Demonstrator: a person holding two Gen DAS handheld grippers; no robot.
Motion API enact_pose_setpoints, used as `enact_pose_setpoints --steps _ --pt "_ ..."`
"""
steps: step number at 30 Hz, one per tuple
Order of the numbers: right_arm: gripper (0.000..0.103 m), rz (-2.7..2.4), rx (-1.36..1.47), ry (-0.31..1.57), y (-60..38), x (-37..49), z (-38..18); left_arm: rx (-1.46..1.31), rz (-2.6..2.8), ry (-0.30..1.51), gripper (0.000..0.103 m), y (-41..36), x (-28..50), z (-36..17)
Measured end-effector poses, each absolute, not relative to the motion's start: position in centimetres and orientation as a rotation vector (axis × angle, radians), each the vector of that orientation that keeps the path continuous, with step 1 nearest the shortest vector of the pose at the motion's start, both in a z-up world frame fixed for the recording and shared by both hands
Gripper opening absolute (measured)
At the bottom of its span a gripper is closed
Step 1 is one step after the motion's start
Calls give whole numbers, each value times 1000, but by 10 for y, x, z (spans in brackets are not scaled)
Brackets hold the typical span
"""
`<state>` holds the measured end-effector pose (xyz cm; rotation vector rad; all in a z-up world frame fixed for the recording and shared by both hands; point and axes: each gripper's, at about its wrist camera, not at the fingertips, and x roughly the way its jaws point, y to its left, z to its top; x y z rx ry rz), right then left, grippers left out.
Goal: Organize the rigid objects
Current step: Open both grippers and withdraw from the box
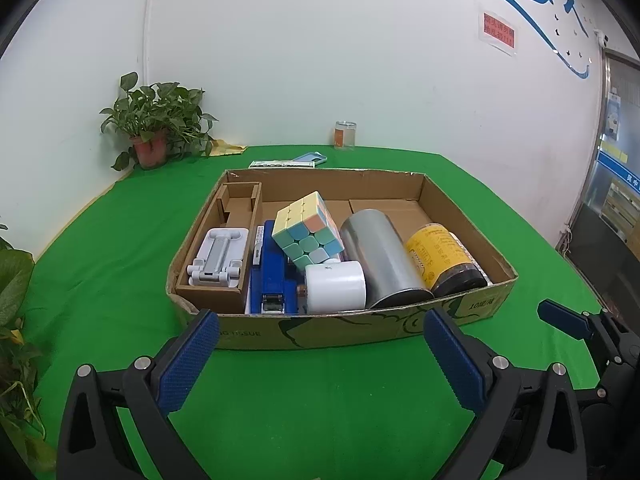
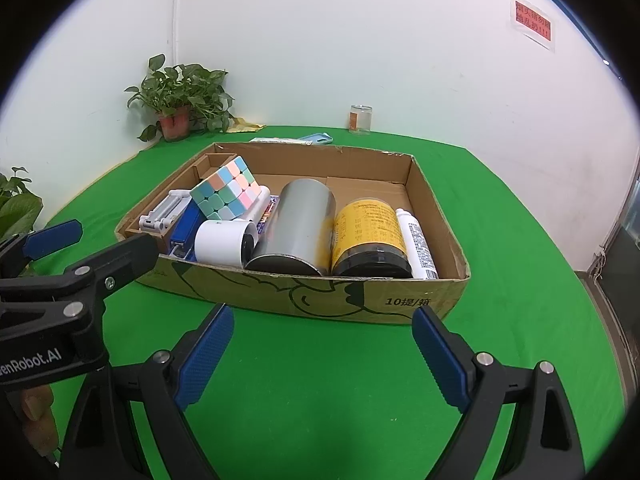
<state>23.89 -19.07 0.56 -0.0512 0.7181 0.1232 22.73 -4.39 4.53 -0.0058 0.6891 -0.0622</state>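
Note:
A shallow cardboard box (image 1: pixel 360 330) (image 2: pixel 400 304) on the green table holds a pastel cube (image 1: pixel 307 230) (image 2: pixel 225 193), a white cylinder (image 1: pixel 335 286) (image 2: pixel 224 242), a silver can (image 1: pixel 380 258) (image 2: pixel 298 224), a yellow-labelled jar (image 1: pixel 442 258) (image 2: pixel 370 234), a blue stapler (image 1: pixel 272 276), a white phone stand (image 1: pixel 218 258) and a white bottle (image 2: pixel 418 240). My left gripper (image 1: pixel 320 330) is open and empty just in front of the box. My right gripper (image 2: pixel 322 326) is open and empty, also in front of the box.
A potted plant (image 1: pixel 154 128) (image 2: pixel 180 100) stands at the back left. A glass jar (image 1: pixel 345 135) (image 2: pixel 361 120) and a blue phone case (image 1: pixel 310 158) lie behind the box. More leaves (image 1: pixel 12 292) are at the left edge. Green cloth (image 2: pixel 320 380) lies under the grippers.

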Motion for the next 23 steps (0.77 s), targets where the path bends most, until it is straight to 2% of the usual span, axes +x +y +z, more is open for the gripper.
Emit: enact_pose_setpoints --steps 23 --pt "91 124 -48 735 -197 241 -1 -7 -76 708 102 -36 241 32"
